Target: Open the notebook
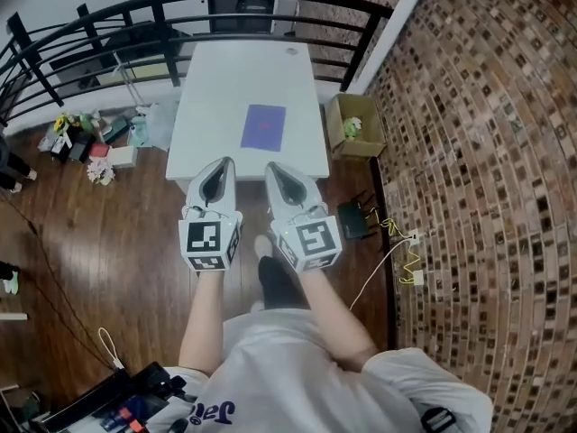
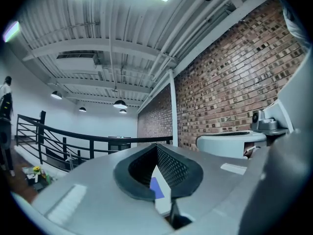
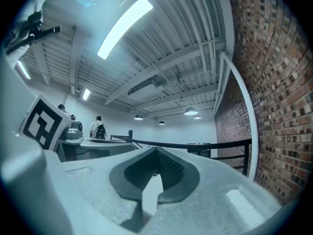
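Note:
A closed purple notebook (image 1: 263,126) lies flat near the middle of a white table (image 1: 216,79). I hold both grippers side by side, pointing level toward the table, just short of its near edge. The left gripper (image 1: 224,163) has its jaws together with nothing between them. The right gripper (image 1: 274,169) is likewise shut and empty. In the left gripper view a sliver of the notebook (image 2: 156,187) and the table top shows through the hollow behind the closed tips (image 2: 157,147). The right gripper view shows only the white table top past the closed tips (image 3: 156,151).
A black railing (image 1: 225,7) curves behind the table and a brick wall (image 1: 487,152) runs along the right. A cardboard box (image 1: 353,124) stands at the table's right, a black device (image 1: 353,221) with cables on the floor. Clutter (image 1: 86,138) lies left. People (image 3: 98,129) stand far off.

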Motion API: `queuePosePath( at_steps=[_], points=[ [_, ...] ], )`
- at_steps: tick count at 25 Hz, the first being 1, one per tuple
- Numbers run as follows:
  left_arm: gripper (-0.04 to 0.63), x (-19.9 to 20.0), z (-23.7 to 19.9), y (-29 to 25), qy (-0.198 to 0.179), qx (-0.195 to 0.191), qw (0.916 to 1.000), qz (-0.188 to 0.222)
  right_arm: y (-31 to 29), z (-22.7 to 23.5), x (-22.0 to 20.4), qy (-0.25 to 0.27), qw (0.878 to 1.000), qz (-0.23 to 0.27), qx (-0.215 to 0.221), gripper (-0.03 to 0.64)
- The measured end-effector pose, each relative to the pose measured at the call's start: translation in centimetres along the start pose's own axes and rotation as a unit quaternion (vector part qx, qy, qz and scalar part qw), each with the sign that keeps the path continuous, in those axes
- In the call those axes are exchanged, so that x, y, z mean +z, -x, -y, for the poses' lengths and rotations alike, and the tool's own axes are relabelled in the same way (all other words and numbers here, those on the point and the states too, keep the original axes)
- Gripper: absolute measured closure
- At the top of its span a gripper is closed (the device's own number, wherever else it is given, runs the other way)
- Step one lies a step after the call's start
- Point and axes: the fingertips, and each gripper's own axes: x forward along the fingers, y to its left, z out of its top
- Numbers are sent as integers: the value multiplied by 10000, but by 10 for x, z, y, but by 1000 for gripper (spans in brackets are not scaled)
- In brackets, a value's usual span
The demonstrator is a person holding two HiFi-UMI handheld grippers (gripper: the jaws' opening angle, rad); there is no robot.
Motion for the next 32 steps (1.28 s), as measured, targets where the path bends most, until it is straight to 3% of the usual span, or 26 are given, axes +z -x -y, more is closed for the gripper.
queuePosePath(
  at_steps=[10, 19, 25, 32],
  points=[
    [580, -3, -37, -139, -65, -13, 9999, -129, -110, 89, -10, -62, 9999, -37, 91, 629],
    [580, -29, -48, -226, -156, -186, 9990, -367, -172, 172, -69, -769, 9944, -729, -11, 629],
    [580, -69, -50, -252, -160, -549, 9944, -883, -189, 194, -112, -725, 9912, -1066, 313, 629],
    [580, -109, -39, -277, -83, -1197, 9849, -1245, -165, 245, -156, -498, 9837, -1725, 62, 630]
  ],
)
